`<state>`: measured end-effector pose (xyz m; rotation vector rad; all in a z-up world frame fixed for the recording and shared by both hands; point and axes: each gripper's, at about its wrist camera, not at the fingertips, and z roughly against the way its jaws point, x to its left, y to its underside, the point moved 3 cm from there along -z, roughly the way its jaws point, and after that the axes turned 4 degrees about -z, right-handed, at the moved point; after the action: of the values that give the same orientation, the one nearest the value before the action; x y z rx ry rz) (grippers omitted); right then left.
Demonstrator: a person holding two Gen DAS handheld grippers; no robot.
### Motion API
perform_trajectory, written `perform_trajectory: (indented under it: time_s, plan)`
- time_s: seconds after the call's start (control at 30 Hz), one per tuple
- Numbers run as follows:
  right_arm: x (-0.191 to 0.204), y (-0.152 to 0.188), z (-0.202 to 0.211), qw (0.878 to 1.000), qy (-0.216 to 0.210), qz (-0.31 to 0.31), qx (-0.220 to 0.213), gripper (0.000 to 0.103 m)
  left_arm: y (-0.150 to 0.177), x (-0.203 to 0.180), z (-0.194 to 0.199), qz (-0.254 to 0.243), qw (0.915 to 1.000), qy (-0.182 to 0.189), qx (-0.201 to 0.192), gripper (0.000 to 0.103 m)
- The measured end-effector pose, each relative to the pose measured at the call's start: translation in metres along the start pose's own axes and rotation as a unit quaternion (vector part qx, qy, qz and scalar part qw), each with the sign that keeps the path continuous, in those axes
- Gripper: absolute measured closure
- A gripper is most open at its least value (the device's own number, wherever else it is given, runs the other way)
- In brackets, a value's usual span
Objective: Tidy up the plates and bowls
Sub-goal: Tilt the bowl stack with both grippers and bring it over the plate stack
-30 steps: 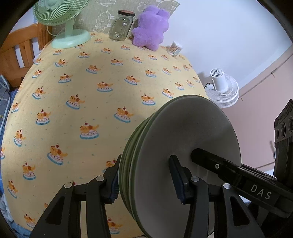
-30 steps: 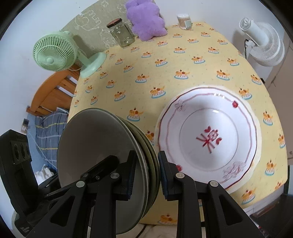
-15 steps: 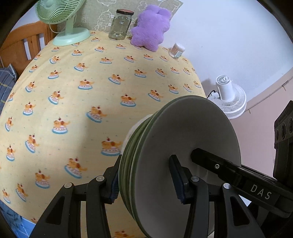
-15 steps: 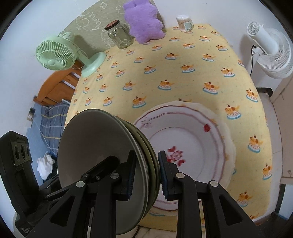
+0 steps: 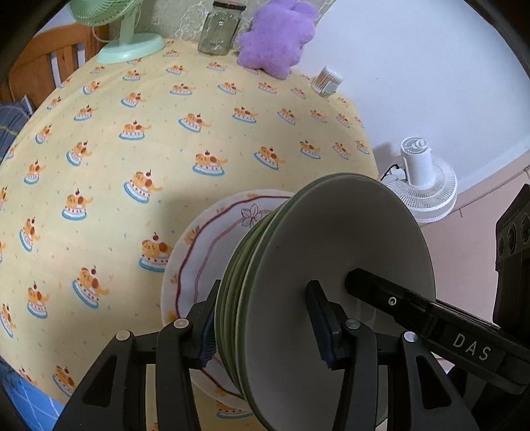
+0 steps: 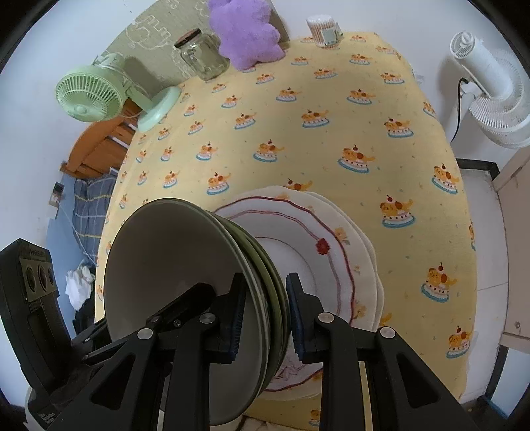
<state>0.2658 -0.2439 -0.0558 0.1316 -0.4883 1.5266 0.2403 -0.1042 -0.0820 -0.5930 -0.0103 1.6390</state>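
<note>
Bowls point(image 5: 331, 281), a nested green stack held on edge, sit clamped from both sides: left gripper point(image 5: 265, 318) and right gripper point(image 6: 263, 318) are each closed on the rim. The stack hangs above white plates point(image 6: 334, 252) piled on the counter point(image 6: 331, 142), near its front edge.

So the left claw point(image 5: 265, 321) is clamped on a stack of green plates point(image 5: 328, 265) held up on edge, one pad on each face. The other claw point(image 5: 391, 298), marked DAS, grips the same stack from the right. Right behind sits a white plate with a red wavy rim point(image 5: 198, 252) on the yellow cake-print desk point(image 5: 165, 132). Far edge has a mint fan point(image 5: 129, 46), a glass jar point(image 5: 220, 30), a purple plush point(image 5: 276, 36) and a tub of cotton swabs point(image 5: 326, 81). White fan point(image 5: 424, 182) on the floor off right.
</note>
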Motion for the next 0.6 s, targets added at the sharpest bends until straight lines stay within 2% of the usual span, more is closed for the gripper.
perform_trajectory:
  time_s: [0.2,0.6]
  plan:
    - [-0.008,-0.003,-0.008,1.000,-0.001,0.001,0.013,0.075,-0.001,-0.001,-0.010,0.008,1.0000,-0.004,0.004,0.055]
    - [-0.011,-0.016,-0.009,1.000,0.007,0.006,0.000,0.075,-0.009,-0.002,-0.016,0.011,0.9999,0.003,-0.002,0.055]
